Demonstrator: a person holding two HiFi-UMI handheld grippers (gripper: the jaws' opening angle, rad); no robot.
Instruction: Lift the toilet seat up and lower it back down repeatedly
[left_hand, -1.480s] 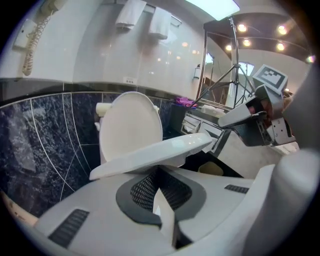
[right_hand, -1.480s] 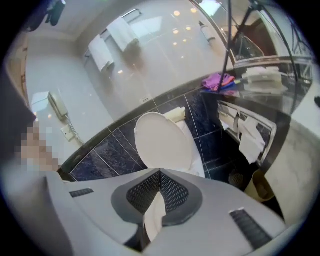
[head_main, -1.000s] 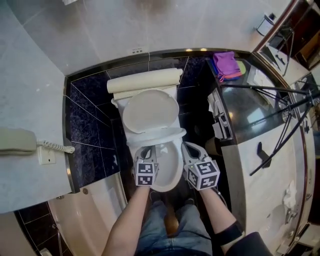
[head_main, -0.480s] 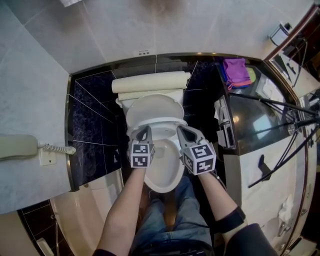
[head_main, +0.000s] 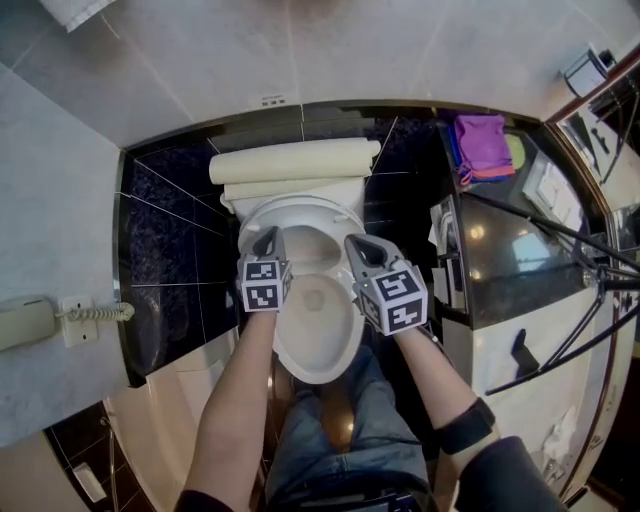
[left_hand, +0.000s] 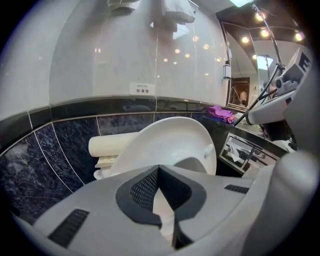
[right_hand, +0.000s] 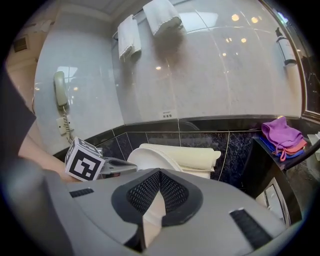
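The white toilet seat (head_main: 298, 212) stands raised steeply over the open bowl (head_main: 315, 330), leaning back toward the cream tank (head_main: 295, 160). My left gripper (head_main: 266, 240) is at the seat's left rim and my right gripper (head_main: 356, 245) at its right rim. In the left gripper view the seat's underside (left_hand: 170, 145) rises just beyond my left gripper (left_hand: 159, 170), whose jaws meet tip to tip. In the right gripper view my right gripper (right_hand: 160, 174) is shut too, with the seat's edge (right_hand: 150, 160) just past it. I cannot tell whether either tip touches the seat.
A dark counter (head_main: 500, 250) with a purple cloth (head_main: 482, 135) runs along the right, crossed by black tripod legs (head_main: 560, 235). A wall phone (head_main: 25, 322) hangs at the left. The person's legs (head_main: 340, 450) are in front of the bowl. Towels (right_hand: 150, 25) hang high on the wall.
Both grippers have moved away from the person toward the tank. The seat has swung up with them, from half raised to nearly upright, uncovering the bowl.
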